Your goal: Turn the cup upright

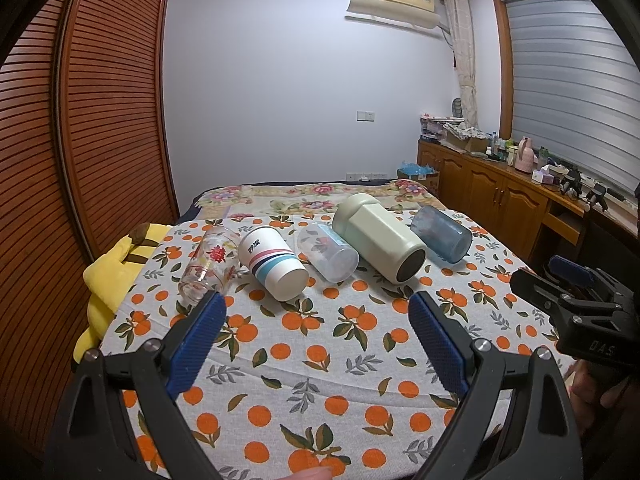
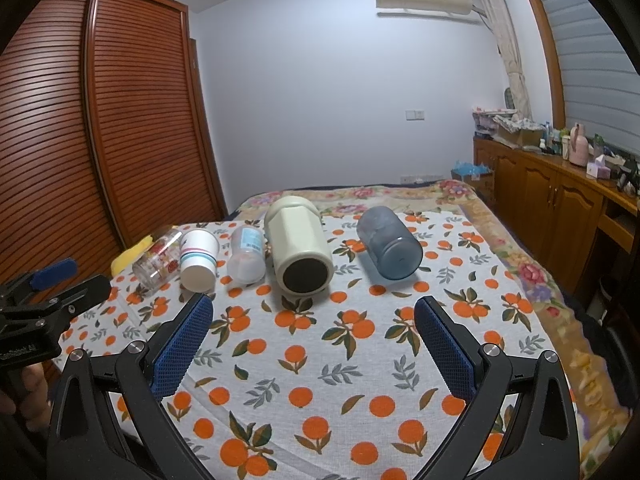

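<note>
Lying on their sides in a row across the orange-print cloth [image 2: 320, 360] were five cups; landmark = cream flask [image 2: 298, 246], the biggest, mid-row. Left of it: clear plastic cup [image 2: 246, 258], then striped paper cup [image 2: 198, 260], then floral glass [image 2: 158, 262] at the far end. Right of it, a bit apart: blue cup [image 2: 390, 242]. All had bases toward the cameras, none upright yet.

Left tongs [image 1: 318, 304] and right tongs [image 2: 314, 308] were both spread wide, holding nothing, hovering on the near side of the flask.

Risks, as I judged: round bodies on soft bedding could roll w/ a nudge; glass and clear cup were slick and close-packed, so a jaw could knock a neighbour; paper cup could crush if squeezed hard; set upright on soft cloth, any could tip.

Writing: paper cup had dark characters, unreadable; clear cup showed a barcode label; right tongs' body in left view read "DAS"; left tongs' body had white text, too small to read.
</note>
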`<control>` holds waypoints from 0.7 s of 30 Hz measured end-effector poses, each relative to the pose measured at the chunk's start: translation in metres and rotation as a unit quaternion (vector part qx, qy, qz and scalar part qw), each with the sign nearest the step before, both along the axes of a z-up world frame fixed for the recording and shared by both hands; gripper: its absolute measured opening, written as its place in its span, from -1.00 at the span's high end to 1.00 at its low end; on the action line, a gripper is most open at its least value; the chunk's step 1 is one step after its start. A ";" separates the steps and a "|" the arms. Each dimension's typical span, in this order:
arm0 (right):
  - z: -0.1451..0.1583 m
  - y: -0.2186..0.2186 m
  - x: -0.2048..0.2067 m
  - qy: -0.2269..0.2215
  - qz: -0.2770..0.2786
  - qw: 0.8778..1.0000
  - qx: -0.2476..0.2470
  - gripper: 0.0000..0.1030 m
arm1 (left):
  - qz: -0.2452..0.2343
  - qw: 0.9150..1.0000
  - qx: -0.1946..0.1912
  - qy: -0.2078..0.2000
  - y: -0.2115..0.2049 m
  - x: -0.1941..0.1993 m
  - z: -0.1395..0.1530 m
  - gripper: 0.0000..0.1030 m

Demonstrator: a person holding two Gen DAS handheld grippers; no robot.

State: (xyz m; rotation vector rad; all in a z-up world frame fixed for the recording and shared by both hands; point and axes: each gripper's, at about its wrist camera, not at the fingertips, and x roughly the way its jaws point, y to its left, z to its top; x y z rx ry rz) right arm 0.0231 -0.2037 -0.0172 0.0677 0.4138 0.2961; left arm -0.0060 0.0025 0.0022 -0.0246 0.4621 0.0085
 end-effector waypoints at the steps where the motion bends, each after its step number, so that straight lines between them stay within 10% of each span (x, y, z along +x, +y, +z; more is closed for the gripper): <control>1: 0.000 0.000 0.000 0.000 0.000 1.000 0.000 -0.98 | 0.000 1.000 0.000 0.000 0.000 0.000 0.000 -0.81; 21: 0.000 0.001 0.001 0.000 -0.001 1.000 0.000 -0.98 | 0.000 1.000 0.000 0.002 -0.002 -0.001 0.000 -0.81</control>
